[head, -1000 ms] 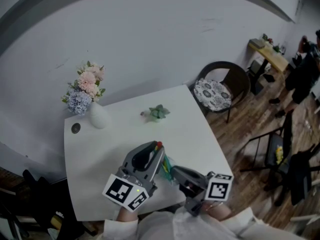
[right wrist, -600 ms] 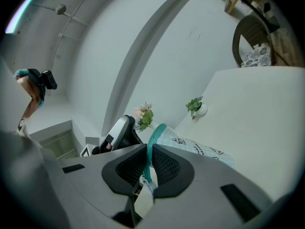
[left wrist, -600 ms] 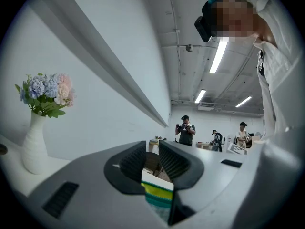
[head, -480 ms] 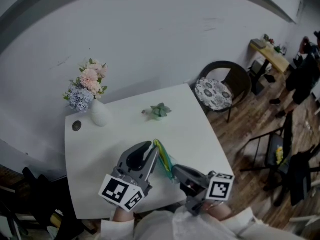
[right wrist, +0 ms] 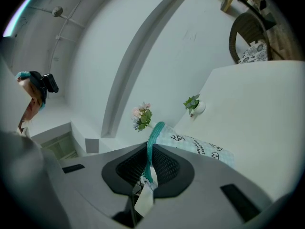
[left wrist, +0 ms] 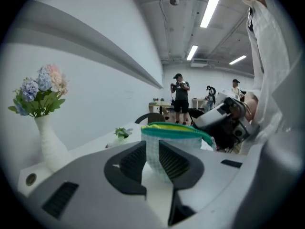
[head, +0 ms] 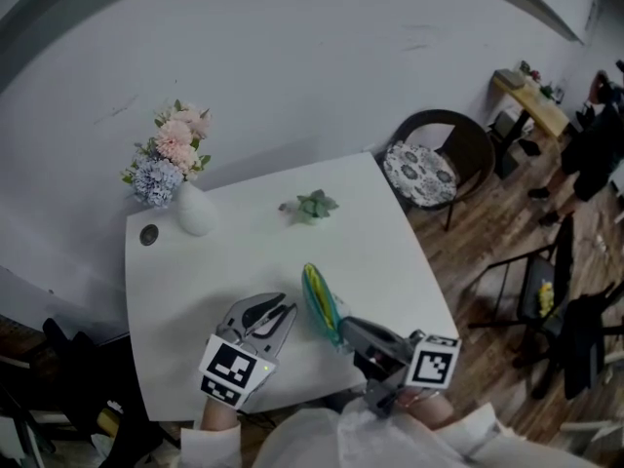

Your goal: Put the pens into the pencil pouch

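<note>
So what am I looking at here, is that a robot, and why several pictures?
No robot: a person holds a two-jawed tool in each hand. One picture looks down from a camera on the person's head; the other two come from cameras riding on each tool. On the white table stand a vase of flowers and a small plant. The right tool is clamped on the edge of the pencil pouch, holding its opening upward. The left tool sits beside it, jaws apart, holding nothing. No pen shows.
</note>
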Demonstrator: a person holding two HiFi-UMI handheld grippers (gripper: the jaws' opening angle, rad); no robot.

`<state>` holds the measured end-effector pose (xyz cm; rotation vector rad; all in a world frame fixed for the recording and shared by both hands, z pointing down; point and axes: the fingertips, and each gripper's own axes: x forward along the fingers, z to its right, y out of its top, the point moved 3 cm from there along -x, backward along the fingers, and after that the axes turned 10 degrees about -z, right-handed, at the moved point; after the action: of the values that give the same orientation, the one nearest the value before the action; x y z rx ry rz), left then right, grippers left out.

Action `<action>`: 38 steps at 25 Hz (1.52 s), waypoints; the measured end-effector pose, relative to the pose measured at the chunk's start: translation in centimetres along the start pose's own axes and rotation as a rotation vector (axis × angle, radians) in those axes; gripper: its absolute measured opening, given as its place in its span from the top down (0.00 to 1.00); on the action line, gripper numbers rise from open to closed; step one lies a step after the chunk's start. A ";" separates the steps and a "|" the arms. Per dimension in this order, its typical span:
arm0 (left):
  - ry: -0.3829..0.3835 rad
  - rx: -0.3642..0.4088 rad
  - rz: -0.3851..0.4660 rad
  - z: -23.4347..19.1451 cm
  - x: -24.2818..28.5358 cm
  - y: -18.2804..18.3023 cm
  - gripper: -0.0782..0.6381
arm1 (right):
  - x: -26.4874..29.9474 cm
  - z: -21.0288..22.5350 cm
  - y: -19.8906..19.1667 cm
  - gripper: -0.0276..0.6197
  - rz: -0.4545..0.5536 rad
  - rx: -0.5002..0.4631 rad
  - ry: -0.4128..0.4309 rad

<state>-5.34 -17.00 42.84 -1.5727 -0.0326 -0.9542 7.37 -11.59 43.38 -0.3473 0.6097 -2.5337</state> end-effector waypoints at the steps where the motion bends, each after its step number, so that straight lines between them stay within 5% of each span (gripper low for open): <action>1: -0.006 0.014 -0.034 0.1 0.3 -0.6 0.80 | 0.0 0.0 0.0 0.90 0.000 0.003 0.001; 5: -0.027 0.033 -0.170 0.2 1.7 -3.2 0.80 | -0.1 0.1 0.0 0.90 0.004 0.016 0.003; 12: -0.053 -0.055 -0.365 -0.2 4.1 -7.5 0.80 | -0.4 0.7 -0.1 0.90 0.003 0.032 -0.020; 17: -0.037 -0.015 -0.496 -0.4 5.2 -10.1 0.80 | -0.4 0.9 0.1 0.90 0.008 0.042 -0.023; 38: -0.062 -0.048 -0.613 -1.5 7.8 -12.6 0.82 | 0.2 1.3 0.1 0.90 -0.015 0.059 -0.028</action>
<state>-7.58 -18.70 57.51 -1.6683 -0.5654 -1.3823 7.69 -12.20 44.54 -0.3673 0.5218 -2.5508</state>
